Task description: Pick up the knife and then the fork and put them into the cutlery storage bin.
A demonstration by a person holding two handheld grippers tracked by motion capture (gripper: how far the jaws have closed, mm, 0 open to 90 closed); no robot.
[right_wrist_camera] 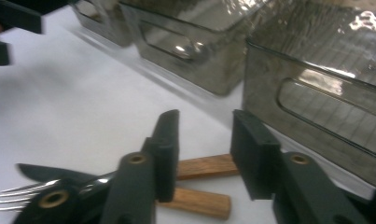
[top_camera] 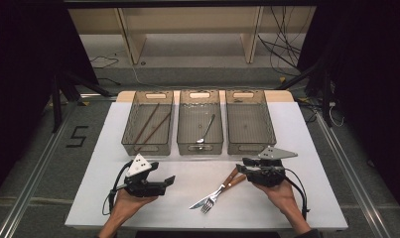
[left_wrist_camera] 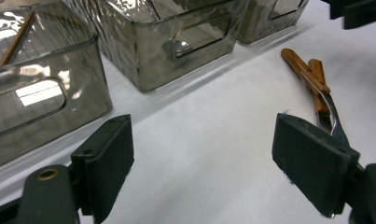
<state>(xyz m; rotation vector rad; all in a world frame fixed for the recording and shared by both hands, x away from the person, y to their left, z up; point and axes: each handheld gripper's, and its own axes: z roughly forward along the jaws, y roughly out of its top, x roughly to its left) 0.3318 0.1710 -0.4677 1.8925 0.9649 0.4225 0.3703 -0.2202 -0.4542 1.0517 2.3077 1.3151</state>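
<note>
fingers (right_wrist_camera: 169, 154) astride wooden handles (right_wrist_camera: 206, 166)

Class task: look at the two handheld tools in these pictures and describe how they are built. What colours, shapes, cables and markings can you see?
Each tool, left tool and right tool, has a black body. Its two flat, rectangular dark jaws carry brass-coloured rivets, seen in the gripper views. A grey three-cornered plate with dark dots sits on top of each. A black cable trails back from each beside the forearm. A dark sleeve edge shows at the right arm.

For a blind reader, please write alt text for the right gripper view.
The right gripper straddles two wooden handles on a white table, jaws apart and not yet pressing. A fork and knife point left; three smoky plastic bins stand behind.
</note>
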